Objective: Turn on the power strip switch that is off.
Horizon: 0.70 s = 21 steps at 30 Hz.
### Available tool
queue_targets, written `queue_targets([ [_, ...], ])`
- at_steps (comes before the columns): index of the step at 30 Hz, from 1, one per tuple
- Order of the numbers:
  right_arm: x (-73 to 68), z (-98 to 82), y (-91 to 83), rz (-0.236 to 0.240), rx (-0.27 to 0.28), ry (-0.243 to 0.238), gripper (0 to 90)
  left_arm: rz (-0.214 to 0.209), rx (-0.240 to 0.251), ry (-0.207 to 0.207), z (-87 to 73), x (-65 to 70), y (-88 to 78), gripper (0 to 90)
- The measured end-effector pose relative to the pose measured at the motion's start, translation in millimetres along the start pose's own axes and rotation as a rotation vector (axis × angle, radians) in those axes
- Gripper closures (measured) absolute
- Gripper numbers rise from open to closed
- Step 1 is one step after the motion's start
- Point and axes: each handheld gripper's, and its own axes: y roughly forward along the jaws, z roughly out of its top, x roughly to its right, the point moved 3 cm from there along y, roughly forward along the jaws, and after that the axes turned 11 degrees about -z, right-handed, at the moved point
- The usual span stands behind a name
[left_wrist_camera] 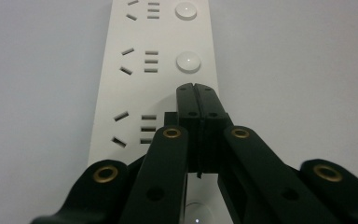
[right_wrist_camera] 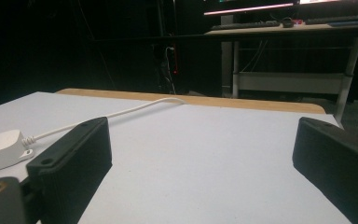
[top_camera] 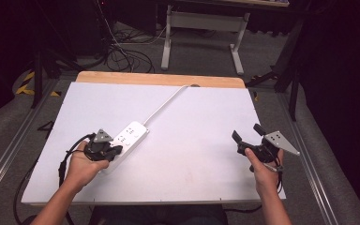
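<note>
Two grippers sit over the white counter (top_camera: 192, 140), one in each hand. The left gripper (top_camera: 115, 151) has its jaws pressed fully together with nothing between them, their tips over the near end of the white power strip (top_camera: 126, 138), just beside one of its round buttons (left_wrist_camera: 188, 61); the strip lies on the counter's left half, its cord (top_camera: 166, 103) running toward the far edge. The right gripper (top_camera: 246, 133) rests well apart on the right side, jaws spread wide and empty.
</note>
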Motion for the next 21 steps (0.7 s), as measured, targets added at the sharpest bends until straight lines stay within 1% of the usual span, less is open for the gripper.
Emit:
queue_targets([
  [3,-0.6,-0.2,0.4,0.003,-0.001,-0.001,5.2,0.004,0.003,-0.003,0.1,-0.4,-0.1,90.0],
  [7,-0.4,-0.6,0.5,0.004,-0.003,0.003,5.3,0.0,0.006,-0.007,0.4,-0.5,0.0,90.0],
  [14,-0.3,-0.8,1.5,0.005,-0.004,0.006,5.3,0.003,-0.003,-0.001,1.4,0.0,-0.2,90.0],
  [17,-0.7,-0.7,1.7,0.006,-0.005,0.004,5.3,0.01,0.001,0.004,2.1,0.4,-1.2,90.0],
  [18,-0.7,-0.7,1.8,0.006,-0.005,0.004,5.2,0.02,0.002,0.007,1.9,-0.3,-1.3,90.0],
  [20,-0.7,-0.7,1.9,0.007,-0.006,0.003,5.3,0.022,0.006,0.002,1.8,-2.4,-2.1,90.0],
  [21,-0.8,-0.7,2.0,0.008,-0.005,0.004,5.3,0.024,0.004,0.01,1.6,-2.4,-2.3,90.0],
])
